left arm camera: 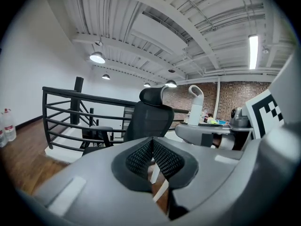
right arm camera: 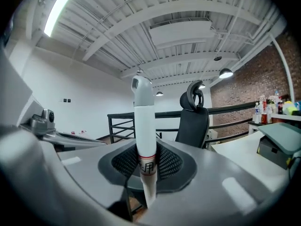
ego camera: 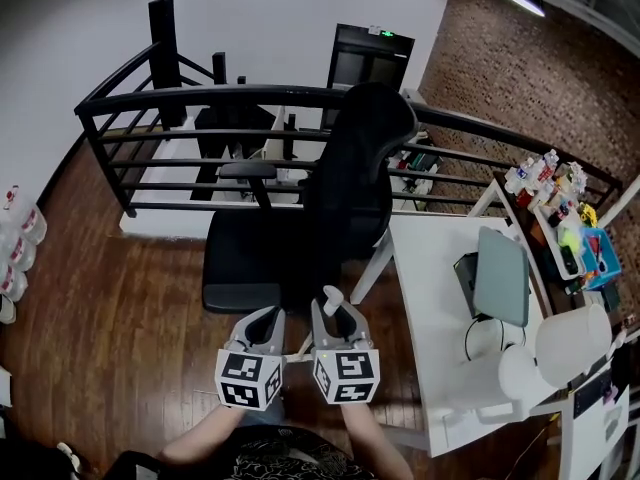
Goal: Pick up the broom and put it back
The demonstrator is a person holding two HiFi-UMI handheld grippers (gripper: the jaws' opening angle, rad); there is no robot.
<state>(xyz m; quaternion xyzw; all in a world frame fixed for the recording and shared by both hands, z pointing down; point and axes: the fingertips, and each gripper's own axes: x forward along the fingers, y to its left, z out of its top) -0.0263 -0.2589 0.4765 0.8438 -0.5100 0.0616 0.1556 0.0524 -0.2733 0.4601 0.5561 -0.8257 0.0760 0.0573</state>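
Right gripper view: broom handle (right arm camera: 144,126) stands upright at frame centre, clamped between the pads of the right hand-held gripper (right arm camera: 146,164). Head view: left hand-held gripper (ego camera: 262,320) just beside it, jaws closed on nothing. Office chair (ego camera: 340,188) close above both; counter (ego camera: 430,298) edge at right; open wooden floor (ego camera: 110,298) at left, railing (ego camera: 250,96) beyond.

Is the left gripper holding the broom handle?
No, the left gripper has its fingers pressed together on nothing, while the white broom handle stands clamped in the right gripper.
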